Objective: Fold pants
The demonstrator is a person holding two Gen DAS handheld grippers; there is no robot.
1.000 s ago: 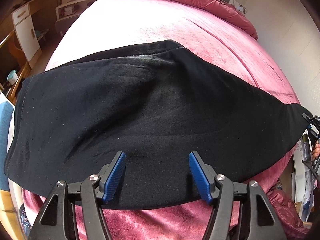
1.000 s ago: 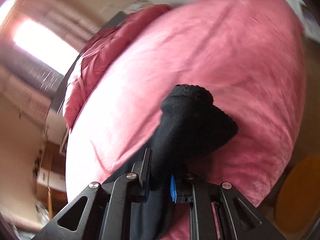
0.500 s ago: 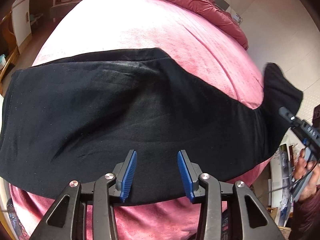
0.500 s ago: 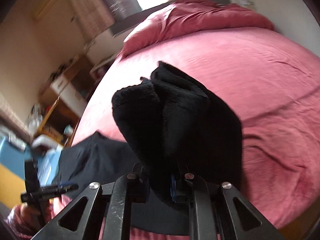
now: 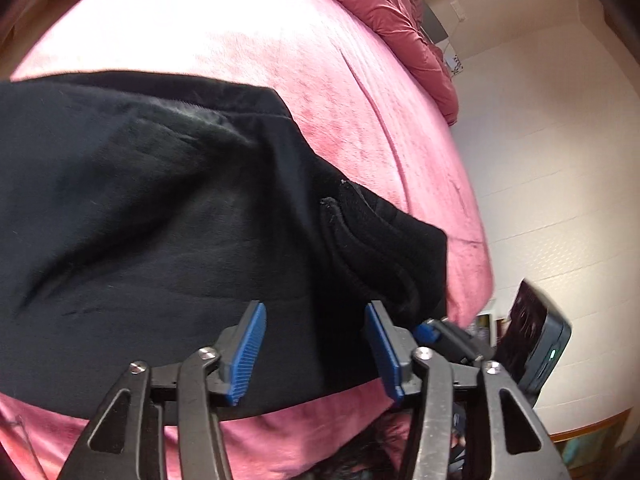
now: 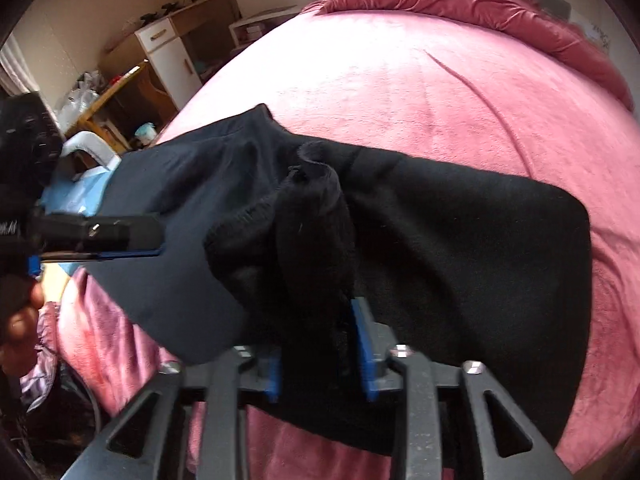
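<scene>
Black fleece pants [image 5: 168,216] lay spread across the near edge of the pink bed [image 5: 248,40], their length running along that edge. Over the preceding second the right gripper [image 6: 320,354] had carried the cuffed leg end [image 6: 308,216] in from the far right of the garment and brought it back over the body of the pants, so that the free end stood bunched on top of the lower layer, as the left wrist view also showed at the right of the cloth. Its jaws had just been opening: half a second earlier they were clenched on the cuff, and at this moment the blue pads stood apart with the fabric between them, seemingly no longer pinched, though contact on the right pad could not be ruled out. The left gripper [image 5: 312,344] hovered over the near edge of the pants, jaws apart and grasping nothing; its jaws had narrowed and then been opening again within the same second. It appeared in the right wrist view at the left [image 6: 104,236], the person's hand [image 6: 20,312] behind it. Judgement: the lengthwise fold was laid but untidy, the cuff heaped rather than flat. The likely next need was to clear the right gripper and smooth or square the upper layer. Risk noted: the cuff could drag on withdrawal.
</scene>
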